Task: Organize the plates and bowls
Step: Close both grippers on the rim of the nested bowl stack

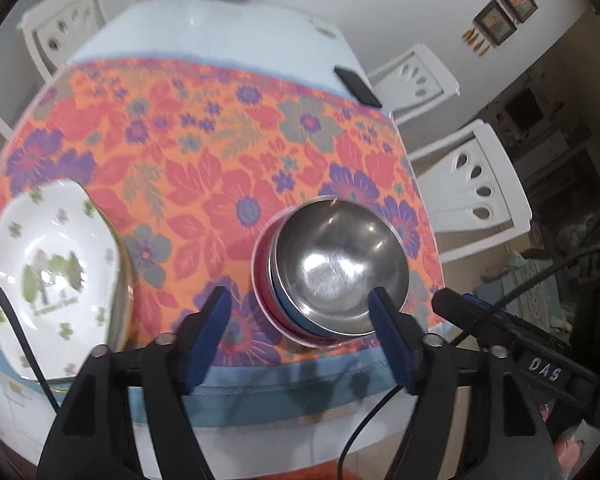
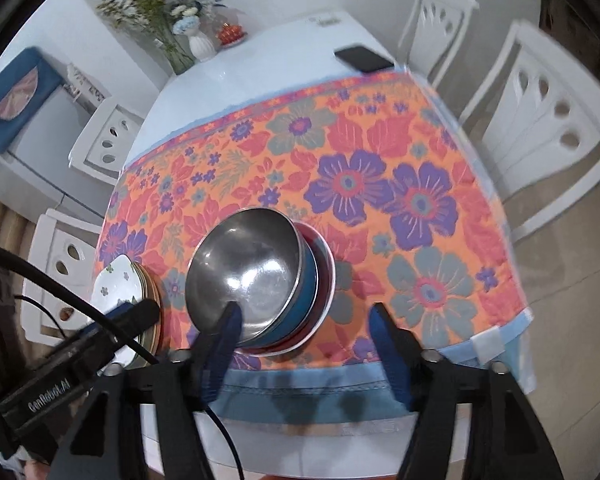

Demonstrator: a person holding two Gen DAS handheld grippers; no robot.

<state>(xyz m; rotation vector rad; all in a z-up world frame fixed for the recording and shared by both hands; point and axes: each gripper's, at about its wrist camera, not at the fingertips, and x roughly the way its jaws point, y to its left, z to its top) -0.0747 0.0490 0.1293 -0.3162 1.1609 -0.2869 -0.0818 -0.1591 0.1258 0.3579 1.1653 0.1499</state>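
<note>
A stack of bowls stands near the table's front edge: a steel bowl (image 1: 336,264) nested in a blue bowl (image 1: 300,316) and a red bowl (image 1: 266,280). The same steel bowl shows in the right wrist view (image 2: 248,272). A stack of white flowered plates (image 1: 52,272) lies at the left, also in the right wrist view (image 2: 118,280). My left gripper (image 1: 300,304) is open and empty above the front edge, between plates and bowls. My right gripper (image 2: 304,316) is open and empty, just in front of the bowls, its left finger over the steel rim.
A floral cloth (image 2: 380,184) covers the near half of the white table (image 2: 284,56). A black phone (image 2: 364,58) lies at the far right edge. A vase of flowers (image 2: 200,44) stands at the far end. White chairs (image 2: 540,120) surround the table.
</note>
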